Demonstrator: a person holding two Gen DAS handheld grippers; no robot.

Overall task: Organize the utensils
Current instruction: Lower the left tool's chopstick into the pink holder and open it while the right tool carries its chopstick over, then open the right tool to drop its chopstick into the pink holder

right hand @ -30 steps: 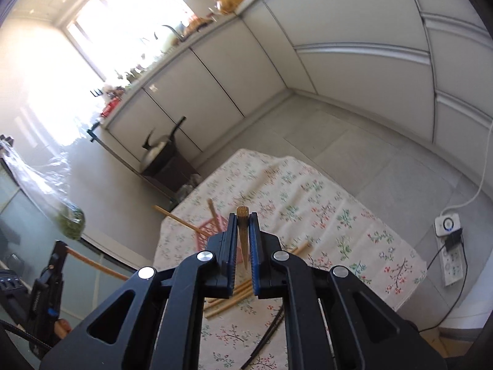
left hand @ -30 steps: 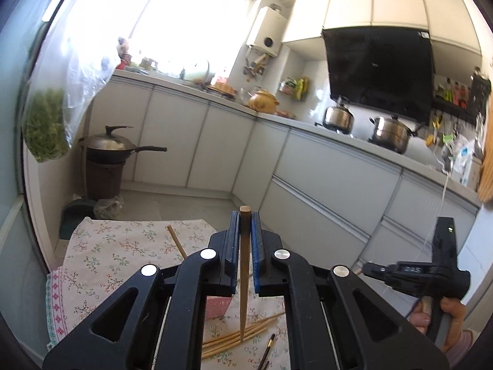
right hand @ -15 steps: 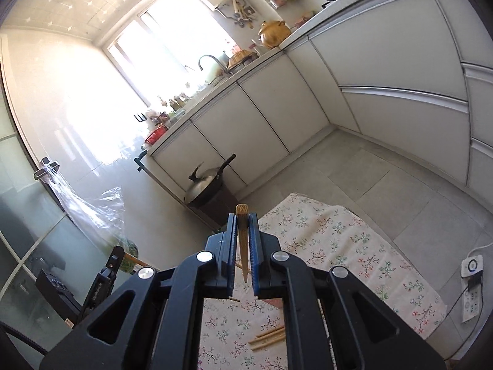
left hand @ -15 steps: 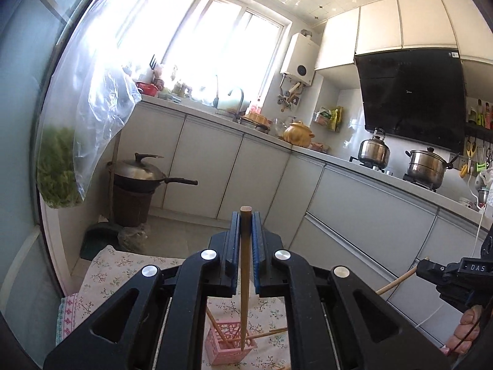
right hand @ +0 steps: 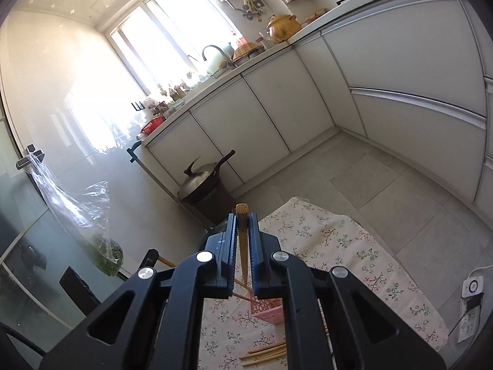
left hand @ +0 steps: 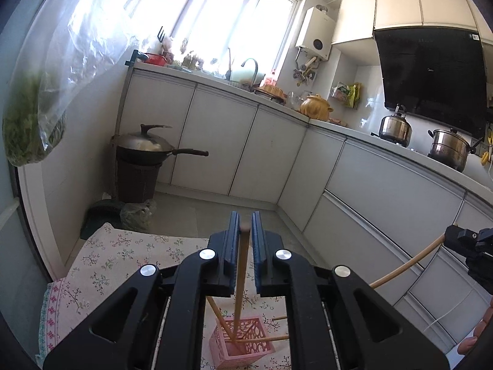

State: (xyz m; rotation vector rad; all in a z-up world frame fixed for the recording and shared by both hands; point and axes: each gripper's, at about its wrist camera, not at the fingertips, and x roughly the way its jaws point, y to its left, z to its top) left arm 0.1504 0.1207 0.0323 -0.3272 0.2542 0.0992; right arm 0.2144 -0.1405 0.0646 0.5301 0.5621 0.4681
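My left gripper (left hand: 245, 226) has its jaws slightly parted around a wooden chopstick (left hand: 240, 280). The stick hangs down with its tip inside a pink lattice holder (left hand: 243, 347) on the flowered tablecloth (left hand: 117, 259). Other chopsticks lean in the holder. My right gripper (right hand: 242, 220) is shut on another wooden chopstick (right hand: 242, 246) and holds it above the same pink holder (right hand: 266, 310). The right gripper also shows at the right edge of the left wrist view (left hand: 471, 240).
Several loose chopsticks (right hand: 265, 354) lie on the cloth in front of the holder. A wok on a dark bin (left hand: 140, 160) stands by the white cabinets (left hand: 271, 154). A plastic bag of greens (left hand: 34, 117) hangs at the left. A power strip (right hand: 471, 305) lies on the floor.
Both grippers have risen and tilted up. The left gripper's jaws have parted a little and its chopstick has slid down into the pink holder.
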